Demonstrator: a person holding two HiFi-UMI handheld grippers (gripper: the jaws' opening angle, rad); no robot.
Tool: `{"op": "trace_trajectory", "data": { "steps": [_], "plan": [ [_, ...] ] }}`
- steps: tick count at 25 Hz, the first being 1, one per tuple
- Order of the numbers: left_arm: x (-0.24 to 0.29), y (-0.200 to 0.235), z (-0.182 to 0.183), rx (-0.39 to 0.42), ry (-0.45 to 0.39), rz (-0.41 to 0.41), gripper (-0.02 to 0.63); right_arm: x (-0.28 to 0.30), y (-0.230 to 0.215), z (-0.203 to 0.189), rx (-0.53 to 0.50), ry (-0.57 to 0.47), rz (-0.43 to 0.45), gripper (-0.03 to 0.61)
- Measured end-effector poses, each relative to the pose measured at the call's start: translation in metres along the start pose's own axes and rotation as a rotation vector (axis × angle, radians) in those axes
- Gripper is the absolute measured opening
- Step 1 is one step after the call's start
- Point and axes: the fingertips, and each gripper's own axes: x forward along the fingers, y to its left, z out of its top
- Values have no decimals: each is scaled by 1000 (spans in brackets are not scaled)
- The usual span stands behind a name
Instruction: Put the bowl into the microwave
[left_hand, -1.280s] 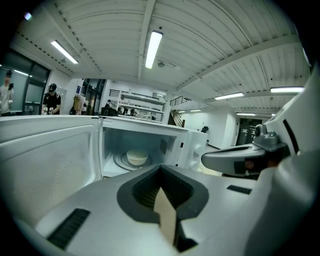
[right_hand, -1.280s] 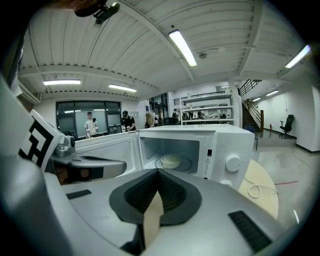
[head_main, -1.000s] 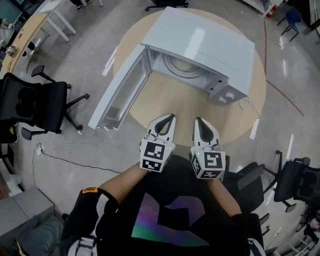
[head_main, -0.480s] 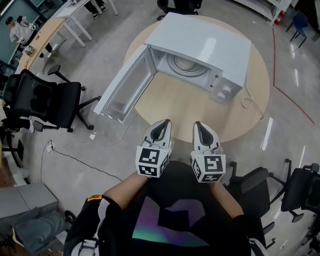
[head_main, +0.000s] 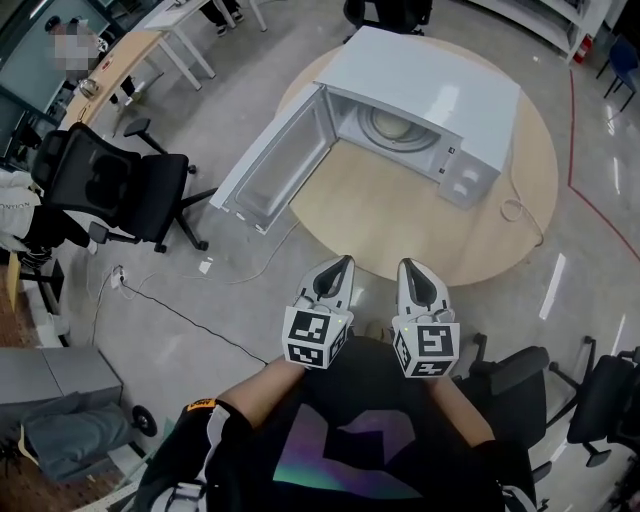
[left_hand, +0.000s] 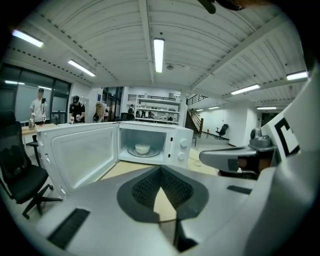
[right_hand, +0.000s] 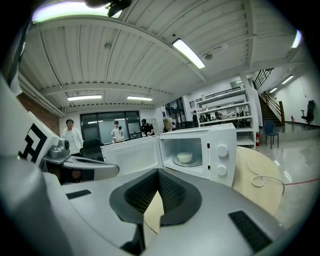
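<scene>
The white microwave (head_main: 430, 90) stands on the round wooden table (head_main: 400, 220) with its door (head_main: 275, 175) swung wide to the left. A small white bowl (head_main: 392, 122) sits on the turntable inside; it also shows in the left gripper view (left_hand: 142, 148) and the right gripper view (right_hand: 184, 157). My left gripper (head_main: 340, 262) and right gripper (head_main: 408, 265) hover side by side off the table's near edge, close to my body and well short of the microwave. Both are shut with nothing between the jaws, as the left gripper (left_hand: 160, 170) and right gripper (right_hand: 158, 172) show in their own views.
A white power cord (head_main: 515, 210) lies coiled on the table to the right of the microwave. Black office chairs stand at the left (head_main: 110, 185) and lower right (head_main: 610, 395). A cable (head_main: 170, 305) trails across the floor. People stand at desks far to the left.
Both grippers have drawn back from the table toward my body, and the view has shifted away from the microwave. The bowl and door have not moved.
</scene>
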Motion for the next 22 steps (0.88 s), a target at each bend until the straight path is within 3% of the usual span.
{"op": "trace_trajectory", "data": {
  "steps": [7,14,22],
  "plan": [
    [-21,23,6,16,-25,43,44,5,22,7,-13,-19,21,17],
    [-43,46,16,37,-36,42,44,10,50,17,-15,-17,2,17],
    [-59,55,5,6,-38,14,44,1,72,13,-54,15,-19,17]
  ]
}}
